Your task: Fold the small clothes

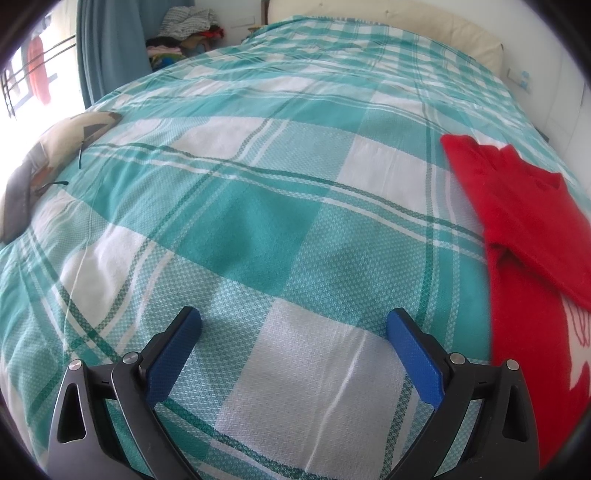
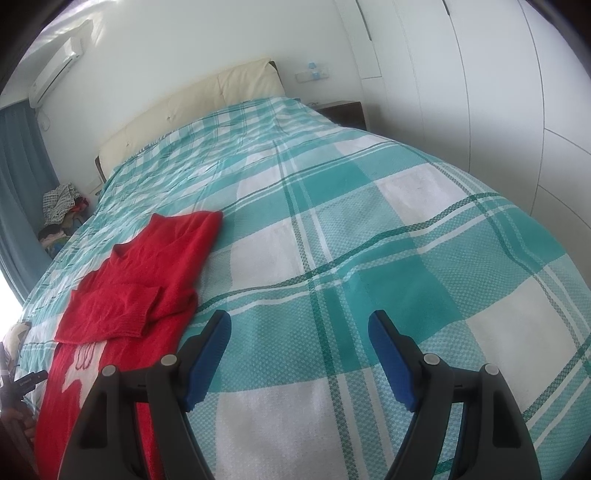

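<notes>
A red knitted sweater (image 1: 524, 221) with a white pattern lies on the teal and white checked bedspread (image 1: 258, 184), one sleeve folded across its body. It is at the right edge of the left wrist view and at the left in the right wrist view (image 2: 140, 280). My left gripper (image 1: 293, 325) is open and empty over the bedspread, to the left of the sweater. My right gripper (image 2: 299, 325) is open and empty over the bedspread, to the right of the sweater.
A cream headboard (image 2: 207, 99) stands at the far end of the bed. A pile of clothes (image 1: 184, 33) sits beside the bed by a blue curtain (image 1: 107, 48). A cushion (image 1: 48, 162) lies at the left bed edge. A white wardrobe (image 2: 480, 74) is at the right.
</notes>
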